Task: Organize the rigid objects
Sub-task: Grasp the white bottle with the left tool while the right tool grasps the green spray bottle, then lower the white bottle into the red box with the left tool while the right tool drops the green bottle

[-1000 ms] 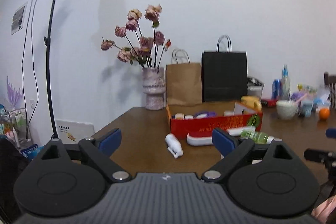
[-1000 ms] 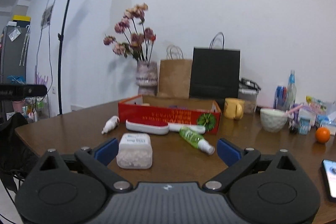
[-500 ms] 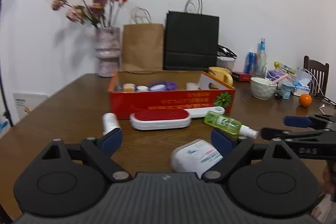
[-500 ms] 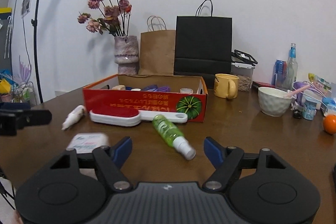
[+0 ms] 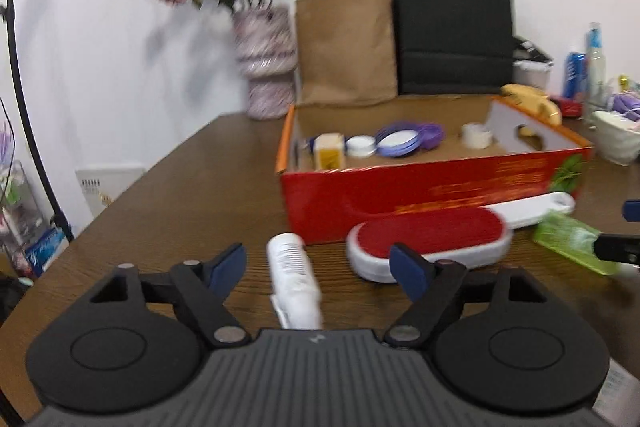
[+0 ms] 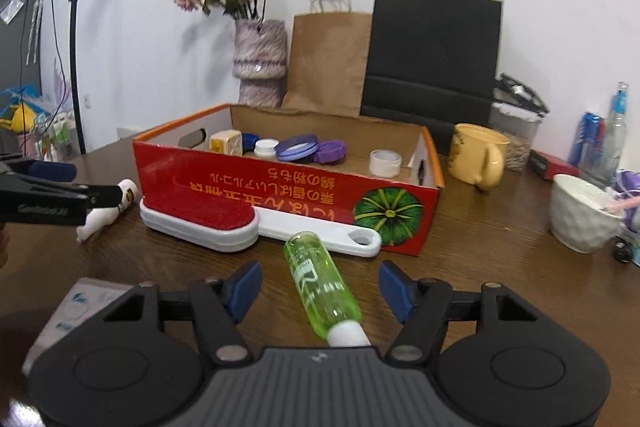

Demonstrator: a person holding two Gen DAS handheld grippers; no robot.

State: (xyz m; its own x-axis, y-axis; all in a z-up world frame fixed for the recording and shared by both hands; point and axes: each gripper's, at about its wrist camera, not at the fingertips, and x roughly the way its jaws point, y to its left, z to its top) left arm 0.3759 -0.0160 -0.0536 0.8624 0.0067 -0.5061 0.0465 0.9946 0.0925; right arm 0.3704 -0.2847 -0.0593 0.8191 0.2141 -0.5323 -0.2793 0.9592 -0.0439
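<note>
Bottles lie lengthwise between spread, empty tongs: left gripper [image 5: 318, 261] straddles white bottle [image 5: 294, 279], right gripper [image 6: 320, 287] green bottle [image 6: 322, 285]; clamp mid-body, lift, carry toward box [image 6: 288, 187] at 12 o'clock.

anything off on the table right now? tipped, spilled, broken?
Nothing spilled or broken that I can see. Two bottles lie on their sides outside the red box: the white bottle between the open left tool's fingers, the green bottle between the open right tool's. The box's print reads upside down.
</note>
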